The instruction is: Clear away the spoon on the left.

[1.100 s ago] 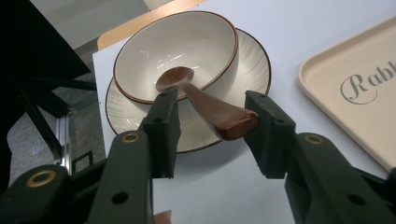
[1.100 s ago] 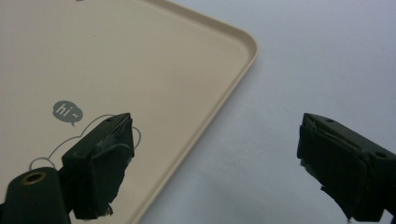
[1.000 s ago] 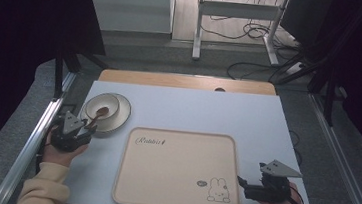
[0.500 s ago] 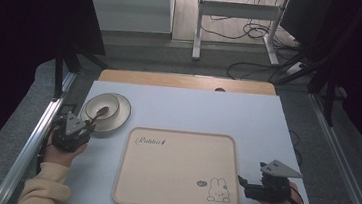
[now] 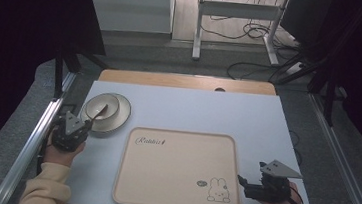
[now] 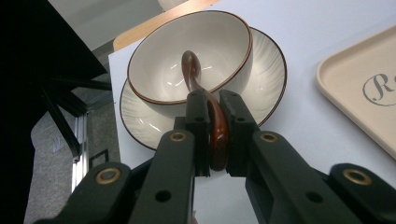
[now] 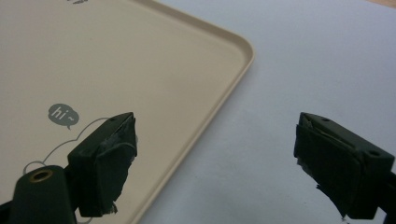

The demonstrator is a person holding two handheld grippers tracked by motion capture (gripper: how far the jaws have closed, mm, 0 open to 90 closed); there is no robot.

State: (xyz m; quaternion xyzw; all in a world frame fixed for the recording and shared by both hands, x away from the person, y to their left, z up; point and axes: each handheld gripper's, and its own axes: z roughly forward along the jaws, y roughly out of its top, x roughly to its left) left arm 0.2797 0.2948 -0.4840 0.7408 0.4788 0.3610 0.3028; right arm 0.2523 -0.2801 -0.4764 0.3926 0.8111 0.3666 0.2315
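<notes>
A white bowl (image 6: 163,60) with a brown rim stands on a ribbed white plate (image 6: 271,74) at the table's left. A glossy brown spoon (image 6: 217,126) rests in it, handle sticking out over the rim toward me. My left gripper (image 6: 212,95) has just been closing and now pinches that handle between its pads. From above, the left gripper (image 5: 82,122) sits just in front of the bowl (image 5: 99,105). My right gripper (image 7: 215,140) stands open, astride the right front corner of the beige tray (image 7: 140,70), its left jaw over the tray and its right jaw over bare table.
The beige tray (image 5: 177,167), printed with a rabbit and a script word, lies flat in the middle front of the white table (image 5: 193,108). A wooden strip (image 5: 186,81) runs along the back edge. Metal rails (image 5: 40,133) flank both sides.
The left gripper's jaws have drawn together onto the spoon handle. Neither hand has shifted, and bowl, plate and tray lie where they were.
</notes>
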